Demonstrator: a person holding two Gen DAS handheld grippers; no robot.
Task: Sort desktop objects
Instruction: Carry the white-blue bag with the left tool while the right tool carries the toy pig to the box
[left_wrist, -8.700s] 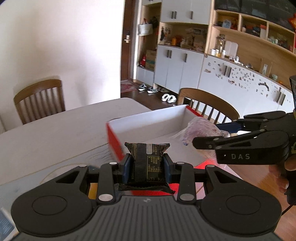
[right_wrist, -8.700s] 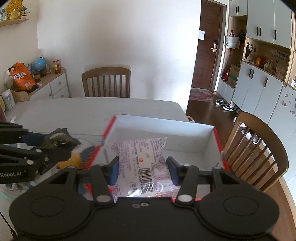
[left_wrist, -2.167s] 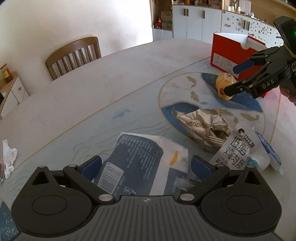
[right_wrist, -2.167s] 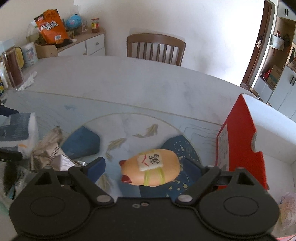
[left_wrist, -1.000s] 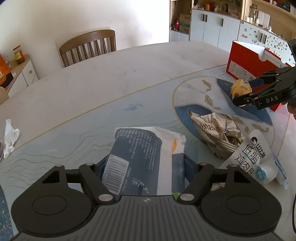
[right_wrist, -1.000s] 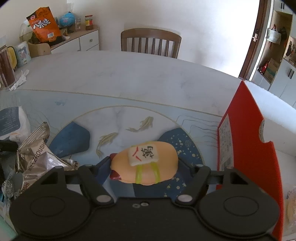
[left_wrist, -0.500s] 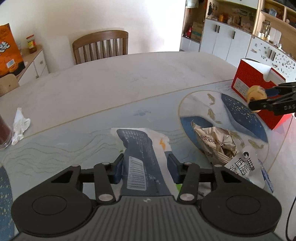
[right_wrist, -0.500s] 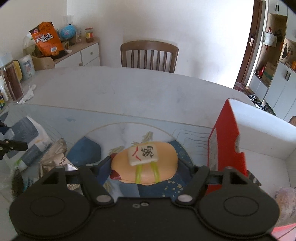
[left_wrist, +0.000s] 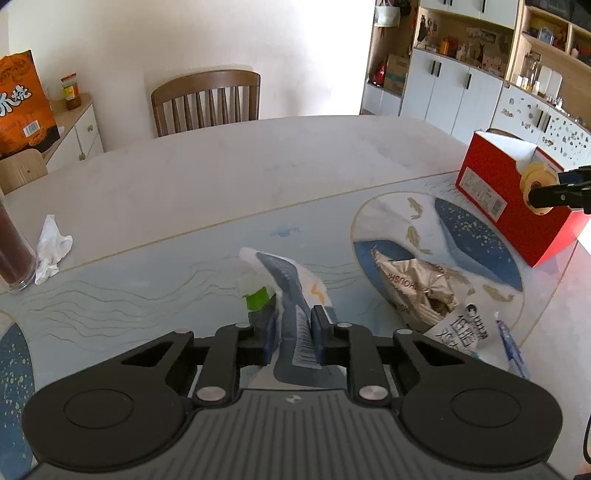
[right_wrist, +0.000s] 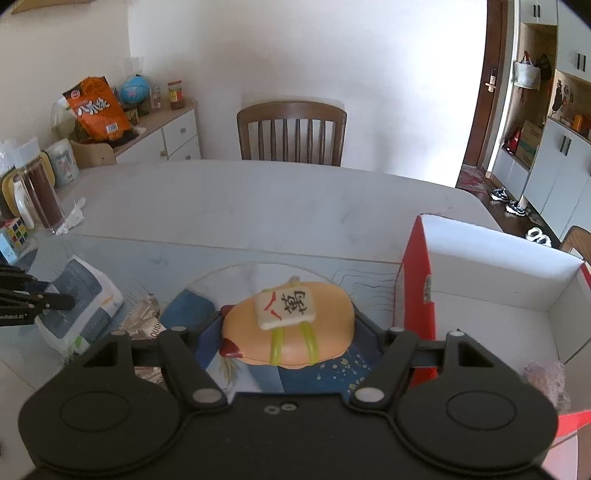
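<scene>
The orange squishy toy with a white mahjong tile on top (right_wrist: 291, 332), low in the frame's centre, is sitting clamped in the right gripper (right_wrist: 288, 338), just left of the red-and-white cardboard box (right_wrist: 417, 295), which is already holding a pinkish packet (right_wrist: 546, 380). The left gripper (left_wrist: 293, 339) is pinching the blue-and-white snack bag (left_wrist: 291, 295) tightly. A crumpled silver wrapper (left_wrist: 413, 284) and a white sachet (left_wrist: 461, 332) are lying unsorted on the table mat (left_wrist: 147, 277).

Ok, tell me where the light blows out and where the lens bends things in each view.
Left wrist view: the wall behind the chair is washed out white, and the table edge bows from fisheye. Right wrist view: the doorway is overexposed, corners go dark, and the red box leans with distortion; the toy stays sharp.
</scene>
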